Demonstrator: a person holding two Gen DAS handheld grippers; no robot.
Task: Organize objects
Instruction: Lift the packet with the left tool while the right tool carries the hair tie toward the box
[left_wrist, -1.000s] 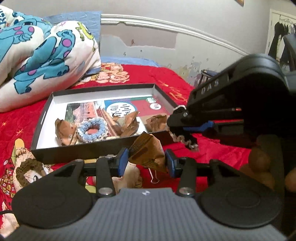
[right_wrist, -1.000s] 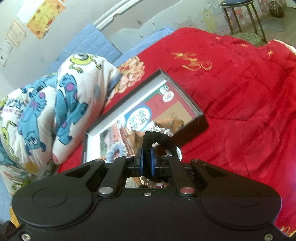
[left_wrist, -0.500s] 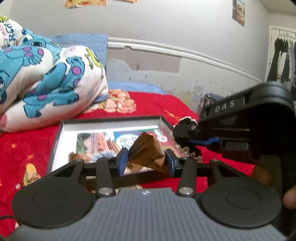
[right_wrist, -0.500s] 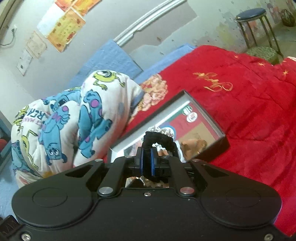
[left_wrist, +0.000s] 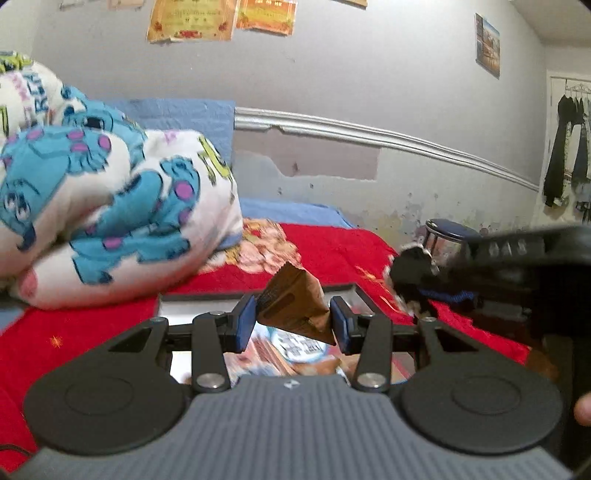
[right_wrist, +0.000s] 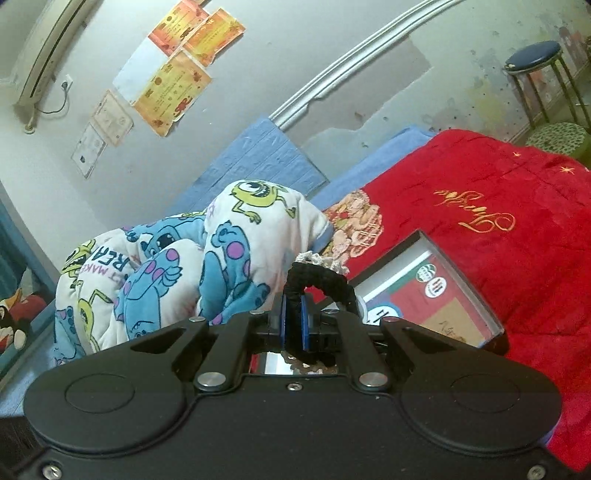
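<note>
Left wrist view: left gripper (left_wrist: 292, 322) clamps a crumpled brown paper wrapper (left_wrist: 295, 308), light and crushable, above the shallow black cardboard tray (right_wrist: 463, 284). At 3 o'clock, right gripper (right_wrist: 294, 325) pinches a soft black-and-white crocheted ring (right_wrist: 319, 280).

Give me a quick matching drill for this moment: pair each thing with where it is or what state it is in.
Things:
1. brown paper packet
2. black crocheted band
3. box
4. stool

Places:
A. lying open on the red bedspread
B. standing on the floor past the bed
C. pinched in the left gripper
D. pinched in the right gripper

Pairs: 1-C, 2-D, 3-A, 4-B
</note>
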